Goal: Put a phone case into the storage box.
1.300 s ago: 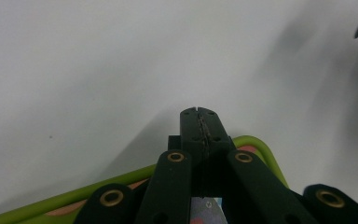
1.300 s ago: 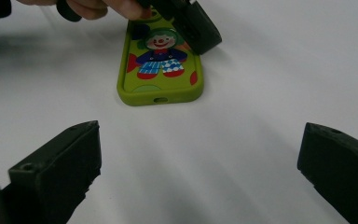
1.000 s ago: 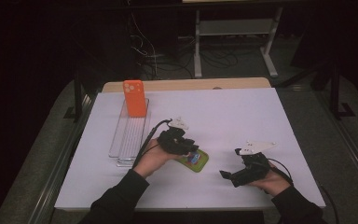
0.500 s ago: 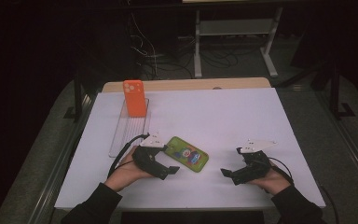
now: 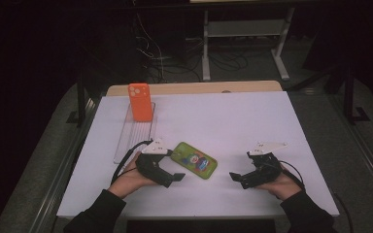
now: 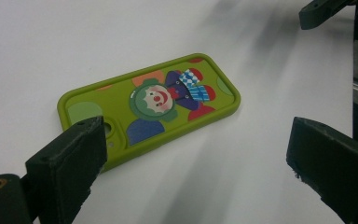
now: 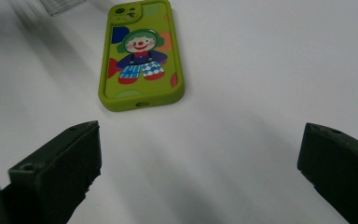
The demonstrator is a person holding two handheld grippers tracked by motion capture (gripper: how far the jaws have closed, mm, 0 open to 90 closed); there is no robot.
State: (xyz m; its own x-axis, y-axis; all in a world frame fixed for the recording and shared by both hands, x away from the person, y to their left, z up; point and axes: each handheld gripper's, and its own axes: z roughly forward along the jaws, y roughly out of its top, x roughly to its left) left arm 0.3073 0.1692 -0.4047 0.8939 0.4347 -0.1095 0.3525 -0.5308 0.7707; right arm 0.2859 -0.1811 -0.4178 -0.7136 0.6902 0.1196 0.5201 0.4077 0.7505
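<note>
The green phone case (image 5: 194, 160) lies flat, face down, on the white table (image 5: 252, 121), between your two grippers and touched by neither. Your left gripper (image 5: 172, 177), jaws just opened and now spread with nothing between them, sits just beside the case's near edge. Your right gripper (image 5: 236, 176), jaws likewise spread and empty, rests well apart. Risk: a low sweep of the left jaws would likely shove the case sideways. Farther off, an orange phone case (image 5: 140, 101) stands upright in a clear tray (image 5: 132, 141), clear of both hands.
</note>
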